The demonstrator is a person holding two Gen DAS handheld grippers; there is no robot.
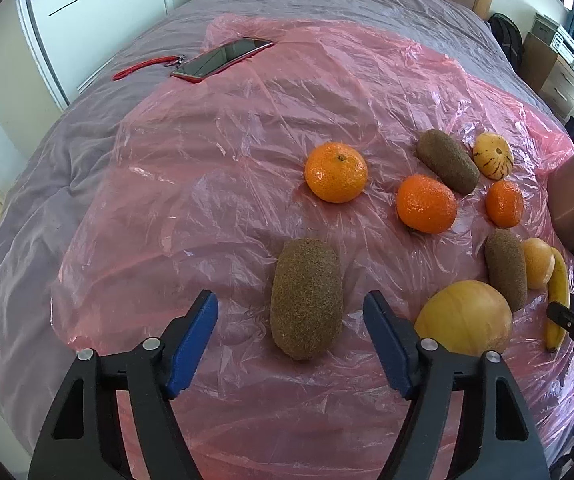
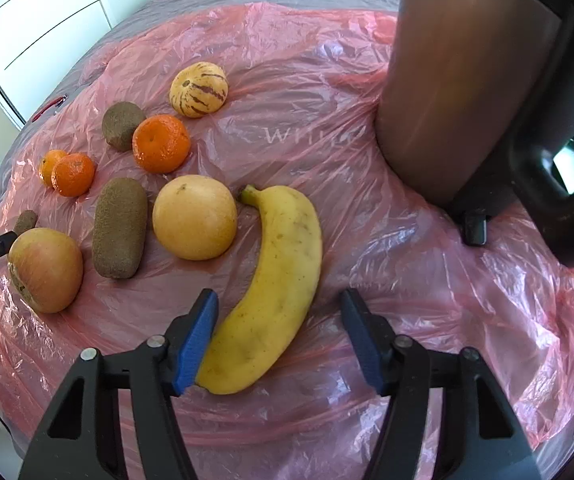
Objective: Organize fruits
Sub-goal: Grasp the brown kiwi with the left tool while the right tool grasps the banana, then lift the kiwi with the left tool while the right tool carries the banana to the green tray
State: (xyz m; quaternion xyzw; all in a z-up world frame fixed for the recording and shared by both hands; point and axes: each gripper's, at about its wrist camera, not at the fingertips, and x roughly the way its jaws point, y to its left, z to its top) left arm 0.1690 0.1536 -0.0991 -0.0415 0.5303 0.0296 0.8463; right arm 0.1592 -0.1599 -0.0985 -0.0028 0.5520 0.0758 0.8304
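two sets of tongs are held wide: the left gripper (image 1: pixel 291 312) straddles an end-on kiwi (image 1: pixel 306 298); the right gripper (image 2: pixel 279 316) frames the banana (image 2: pixel 275 284), lying slantwise.

A phone (image 1: pixel 223 60) lies at eleven o'clock on the pink plastic (image 1: pixel 207 184), lanyard (image 1: pixel 147 67) beside; kettle (image 2: pixel 467 92) at one.

Crinkled glossy plastic sheet (image 1: pixel 227 152), fuzzy matt kiwi (image 1: pixel 306 298), seemingly brushed-metal kettle (image 2: pixel 459 80).
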